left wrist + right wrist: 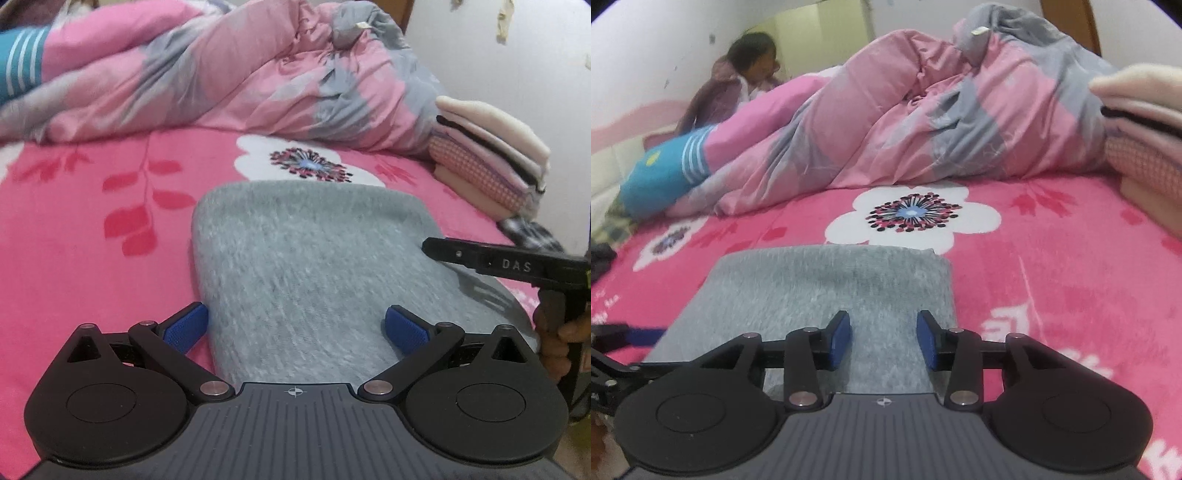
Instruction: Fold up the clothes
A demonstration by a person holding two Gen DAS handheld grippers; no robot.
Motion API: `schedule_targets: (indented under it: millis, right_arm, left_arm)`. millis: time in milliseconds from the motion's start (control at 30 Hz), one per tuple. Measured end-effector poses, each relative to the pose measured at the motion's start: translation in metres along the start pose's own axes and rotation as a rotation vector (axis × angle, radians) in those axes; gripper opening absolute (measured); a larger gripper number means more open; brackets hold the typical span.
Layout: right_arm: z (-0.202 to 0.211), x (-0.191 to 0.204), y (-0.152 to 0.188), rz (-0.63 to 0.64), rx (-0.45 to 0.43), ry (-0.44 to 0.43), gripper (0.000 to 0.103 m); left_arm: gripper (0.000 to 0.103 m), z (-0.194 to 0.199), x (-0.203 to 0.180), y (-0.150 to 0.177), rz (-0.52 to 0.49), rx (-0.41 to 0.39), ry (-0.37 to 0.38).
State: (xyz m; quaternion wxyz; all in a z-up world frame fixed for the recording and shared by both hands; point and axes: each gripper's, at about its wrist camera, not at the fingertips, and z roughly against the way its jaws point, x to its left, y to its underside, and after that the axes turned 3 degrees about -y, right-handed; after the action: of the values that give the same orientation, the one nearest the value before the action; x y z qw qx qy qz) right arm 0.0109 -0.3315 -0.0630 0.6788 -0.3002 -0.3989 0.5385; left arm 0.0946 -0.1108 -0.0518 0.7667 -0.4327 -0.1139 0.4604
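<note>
- Bed (1052,258): pink floral sheet, with a rumpled pink-grey duvet (886,110) at the far side. A stack of folded clothes (491,155) sits at the right edge.
- Grey garment (314,258): lies flat on the bed as a compact rectangle with a rounded far fold. Its long axis runs away from you, and the near end sits directly under both grippers. It could be mid-fold or fully folded and waiting to go on the stack; you can't settle that from here.
- Left gripper (295,328): over the garment's near left part and wide open. The left pad (188,326) sits at the garment's left edge, the right pad is over the cloth, and nothing is held.
- Right gripper (882,341): over the near right part, just inside the right edge. It's partly open, narrower than the left, with cloth visible between the pads and no grip on it.
- Whether either gripper touches the cloth: can't tell.
- Both grippers are about equally near the garment; the right one is nearer the stack.
</note>
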Motion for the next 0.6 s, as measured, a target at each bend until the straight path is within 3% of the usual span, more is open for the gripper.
schedule_targets:
  millis: [233,333,433,600]
  right_arm:
    - [0.002,0.005,0.005,0.031,-0.019,0.029,0.043]
    - [0.002,0.004,0.005,0.023,-0.018,0.042,0.052]
    - [0.002,0.002,0.005,-0.002,-0.012,0.059,0.069]
    - [0.002,-0.012,0.005,-0.095,0.005,0.041,0.078]
  left_arm:
    - [0.103,-0.003,0.007,0.002,0.072,0.033,0.031]
    - [0.103,-0.002,0.007,0.002,0.076,0.033,0.028]
    - [0.103,-0.002,0.006,0.002,0.079,0.034,0.027]
    - [0.103,-0.002,0.006,0.002,0.080,0.035,0.024]
